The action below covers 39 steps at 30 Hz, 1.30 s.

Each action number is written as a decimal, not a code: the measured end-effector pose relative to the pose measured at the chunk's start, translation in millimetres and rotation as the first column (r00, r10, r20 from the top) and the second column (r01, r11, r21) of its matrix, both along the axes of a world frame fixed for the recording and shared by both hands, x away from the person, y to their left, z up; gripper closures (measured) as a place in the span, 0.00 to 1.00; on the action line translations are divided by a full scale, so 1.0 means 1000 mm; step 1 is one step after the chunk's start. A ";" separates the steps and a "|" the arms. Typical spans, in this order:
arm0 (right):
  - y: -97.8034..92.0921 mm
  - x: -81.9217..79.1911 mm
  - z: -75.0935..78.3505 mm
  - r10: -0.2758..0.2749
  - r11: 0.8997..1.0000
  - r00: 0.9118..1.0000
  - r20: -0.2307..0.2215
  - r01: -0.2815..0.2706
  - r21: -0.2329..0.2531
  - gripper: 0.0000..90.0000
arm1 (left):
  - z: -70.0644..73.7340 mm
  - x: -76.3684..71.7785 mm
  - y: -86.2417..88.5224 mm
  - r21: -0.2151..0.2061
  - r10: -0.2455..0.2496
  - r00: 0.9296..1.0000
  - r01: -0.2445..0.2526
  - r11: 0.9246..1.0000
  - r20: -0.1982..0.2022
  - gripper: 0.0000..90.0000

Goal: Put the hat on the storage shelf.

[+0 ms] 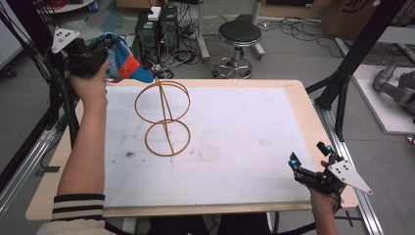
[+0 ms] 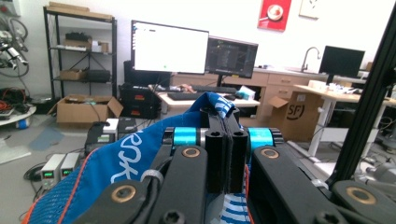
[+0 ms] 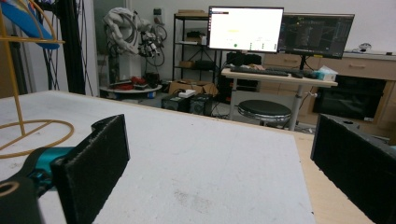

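A soft blue fabric item with white lettering, striped panels and an orange-red patch (image 1: 121,62), seemingly a small cloth bag or garment, is held up at the far left corner of the light wooden table with a white sheet over it (image 1: 235,142), clear of the surface and beside the top of the thin orange wire stand made of two rings joined by a slanted rod (image 1: 164,117). The left gripper (image 1: 105,51) is clamped fully on the cloth: in the left gripper view its two black jaws are pressed together with a fold of blue fabric (image 2: 116,158) pinched between them and more of it draped over the linkage. The item is judged light, limp and not fragile; it is expected to sag and swing from whatever point is held, so a hem or edge fold gives the surest hold, and a pinch on a single thin layer may be pulled loose. Being crumpled, no firm long axis can be read, but the hanging mass is seen to trail from the jaws rightward and slightly down, its blue tip pointing toward the upper ring of the stand. The stand itself is judged light and easily tipped if the cloth drags on it. The right gripper (image 1: 307,160) is held low at the near right corner of the table, its padded jaws spread wide and holding nothing, as the right gripper view shows.
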State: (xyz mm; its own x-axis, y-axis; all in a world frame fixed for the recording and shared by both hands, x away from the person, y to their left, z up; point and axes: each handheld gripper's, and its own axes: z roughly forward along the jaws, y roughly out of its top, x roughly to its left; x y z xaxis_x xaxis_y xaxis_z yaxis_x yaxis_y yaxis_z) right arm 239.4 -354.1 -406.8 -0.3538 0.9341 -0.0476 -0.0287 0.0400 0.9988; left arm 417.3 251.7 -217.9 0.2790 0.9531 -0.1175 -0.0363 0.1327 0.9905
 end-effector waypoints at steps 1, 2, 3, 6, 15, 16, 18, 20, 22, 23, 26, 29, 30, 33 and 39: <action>0.000 0.000 0.000 0.000 1.000 1.000 0.000 0.000 0.000 0.05 | 0.002 -0.001 -0.002 0.000 -0.002 1.000 0.002 1.000 -0.004 0.99; 0.000 0.000 0.000 -0.001 1.000 1.000 -0.003 0.001 0.002 0.05 | 0.005 -0.001 -0.005 -0.001 -0.001 1.000 0.001 1.000 -0.003 0.99; 0.000 0.000 0.000 -0.002 1.000 1.000 -0.003 0.002 0.003 0.05 | 0.007 -0.001 -0.008 -0.001 -0.001 1.000 0.001 1.000 -0.009 0.99; 0.000 0.000 0.000 0.002 1.000 1.000 -0.001 -0.002 0.001 0.05 | 0.012 -0.002 -0.014 -0.011 -0.004 1.000 0.004 1.000 -0.017 0.99; 0.001 0.000 0.000 0.004 1.000 1.000 -0.005 -0.004 0.006 0.05 | 0.024 -0.004 -0.032 -0.008 -0.005 1.000 0.005 1.000 0.006 0.99; 0.001 0.000 0.000 0.004 1.000 1.000 -0.005 -0.004 0.008 0.05 | 0.025 -0.005 -0.033 -0.003 0.000 1.000 0.000 1.000 0.010 0.99; 0.001 0.000 0.000 0.008 1.000 1.000 0.000 -0.008 0.002 0.05 | 0.028 -0.005 -0.034 -0.003 0.003 1.000 -0.003 1.000 0.015 0.99; 0.002 0.000 0.000 0.007 1.000 1.000 -0.001 -0.007 0.005 0.05 | 0.031 -0.006 -0.037 -0.017 -0.001 1.000 0.001 1.000 0.024 0.99; 0.002 0.000 0.000 0.008 1.000 1.000 -0.001 -0.008 0.006 0.05 | 0.033 -0.007 -0.041 -0.015 -0.010 1.000 0.011 1.000 0.029 0.99; 0.002 0.000 0.000 0.008 1.000 1.000 -0.001 -0.008 0.007 0.05 | 0.034 -0.007 -0.042 -0.010 -0.014 0.999 0.014 1.000 0.032 0.99; 0.002 0.000 0.001 0.009 1.000 1.000 0.000 -0.009 0.008 0.05 | 0.036 -0.010 -0.049 -0.008 -0.040 0.999 0.040 0.999 0.036 0.99; 0.001 0.000 0.001 0.008 1.000 1.000 0.005 -0.008 0.002 0.05 | 0.037 -0.013 -0.057 0.000 -0.060 0.997 0.061 0.998 0.037 0.99; 0.001 0.000 0.001 0.010 1.000 1.000 0.006 -0.010 0.003 0.05 | 0.037 -0.015 -0.059 -0.001 -0.069 0.997 0.069 0.998 0.038 0.99; 0.000 0.000 0.002 0.008 1.000 1.000 0.009 -0.008 0.004 0.05 | 0.039 -0.019 -0.065 -0.007 -0.094 0.995 0.095 0.995 0.037 0.99; 0.001 -0.001 0.003 0.008 1.000 1.000 0.013 -0.008 0.002 0.05 | 0.038 -0.028 -0.076 0.014 -0.126 0.992 0.126 0.992 0.029 0.99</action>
